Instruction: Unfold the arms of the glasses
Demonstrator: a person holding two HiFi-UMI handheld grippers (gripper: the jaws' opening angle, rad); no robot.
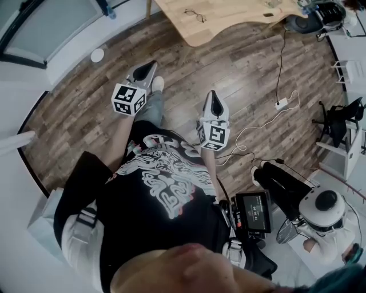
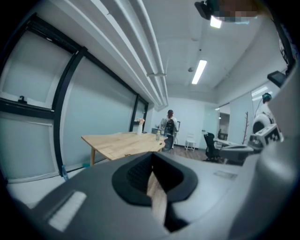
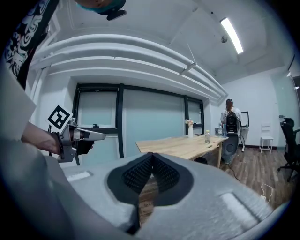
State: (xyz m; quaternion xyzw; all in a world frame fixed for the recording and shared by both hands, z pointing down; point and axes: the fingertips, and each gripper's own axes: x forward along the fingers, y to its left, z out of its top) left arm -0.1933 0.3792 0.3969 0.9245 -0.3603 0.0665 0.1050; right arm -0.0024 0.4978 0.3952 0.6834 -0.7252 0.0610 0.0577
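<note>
You've got L gripper (image 1: 147, 67) & R gripper (image 1: 214, 95) both clenched, empty, over wood floor (image 1: 246, 63), well apart from glasses (image 1: 195, 15) on table (image 1: 229, 22).

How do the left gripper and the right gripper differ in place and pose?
The left gripper shows higher in the head view than the right gripper. The left gripper slants toward the picture's right, while the right gripper points almost straight up it. Both are shut and empty.

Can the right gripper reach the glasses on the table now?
Probably not yet: the thin dark-framed glasses lie on the light wooden table, a stretch of wood-plank floor beyond the right gripper.
</note>
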